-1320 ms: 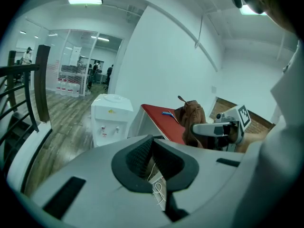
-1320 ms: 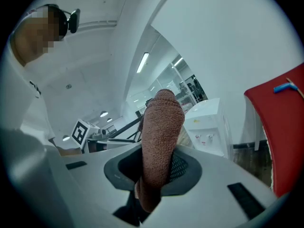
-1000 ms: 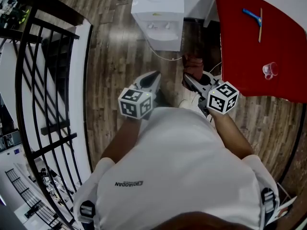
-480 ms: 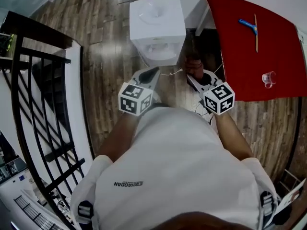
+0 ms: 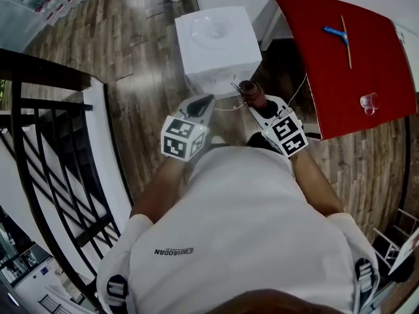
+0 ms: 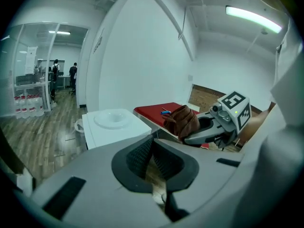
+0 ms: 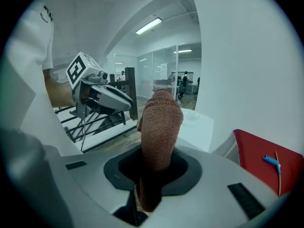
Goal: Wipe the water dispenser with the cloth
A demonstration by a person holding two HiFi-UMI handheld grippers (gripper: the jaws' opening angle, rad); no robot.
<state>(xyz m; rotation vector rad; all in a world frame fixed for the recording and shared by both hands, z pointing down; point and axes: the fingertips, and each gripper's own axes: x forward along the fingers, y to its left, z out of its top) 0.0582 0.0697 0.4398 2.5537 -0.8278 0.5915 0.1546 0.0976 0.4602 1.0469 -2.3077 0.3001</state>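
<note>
Gripping the cloth (image 7: 160,122) end-up, the right gripper (image 7: 152,175) has the water dispenser (image 5: 216,39) just ahead of its jaws — left gripper (image 6: 152,159) closed, empty.

You hold both arms out in front of your chest with the elbows bent, the left forearm (image 5: 160,191) and the right forearm (image 5: 314,185) bare. Your left gripper (image 5: 200,103) points forward and a little to the right, its jaws pressed together with nothing between them. Your right gripper (image 5: 256,106) points forward and a little to the left, so the two sets of tips lie near each other but apart. Its jaws are clamped on the brown cloth (image 7: 161,120), which stands up past the tips
</note>
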